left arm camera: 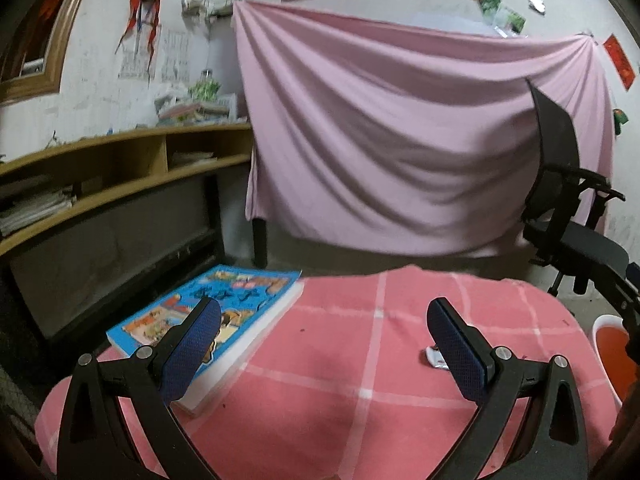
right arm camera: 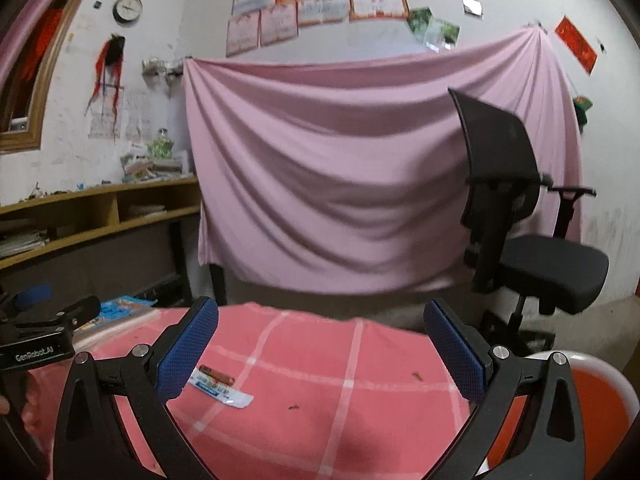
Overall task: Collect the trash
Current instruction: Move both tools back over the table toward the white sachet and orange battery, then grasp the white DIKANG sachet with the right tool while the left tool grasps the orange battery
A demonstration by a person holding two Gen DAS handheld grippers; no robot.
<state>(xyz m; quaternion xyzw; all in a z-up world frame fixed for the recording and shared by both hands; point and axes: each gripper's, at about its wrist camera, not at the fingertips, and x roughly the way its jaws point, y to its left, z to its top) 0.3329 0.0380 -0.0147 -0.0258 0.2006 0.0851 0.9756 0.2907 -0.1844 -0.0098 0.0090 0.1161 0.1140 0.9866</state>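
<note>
Low in the right wrist view, just left of centre, a flat printed plastic wrapper with a red and blue label and a clear torn end point(right arm camera: 222, 389) lies on the desk covered by a pink checked cloth point(right arm camera: 320, 420). Its near end sits just beside the left blue pad of the right gripper point(right arm camera: 320, 344), whose jaws stand wide apart with nothing between them. Two small dark crumbs point(right arm camera: 294, 407) dot the cloth to the right of it.

Toward the lower right of the left wrist view, a small crumpled silvery scrap point(left arm camera: 434, 358) rests on the same cloth, partly hidden behind the right pad of the left gripper point(left arm camera: 324, 340), which is also spread open and empty. A thick blue picture book point(left arm camera: 208, 320) lies at lower left, and an orange bin with a white rim point(left arm camera: 612, 344) shows at the right edge.

Both pieces look very light, thin and limp, likely slippery film. Lying flat, the wrapper offers little to pinch; I judge the clear loose end or a long edge the best hold, pressing slightly into the soft cloth. The crumpled scrap stands a little proud, so its raised folds should pinch more easily.
</note>
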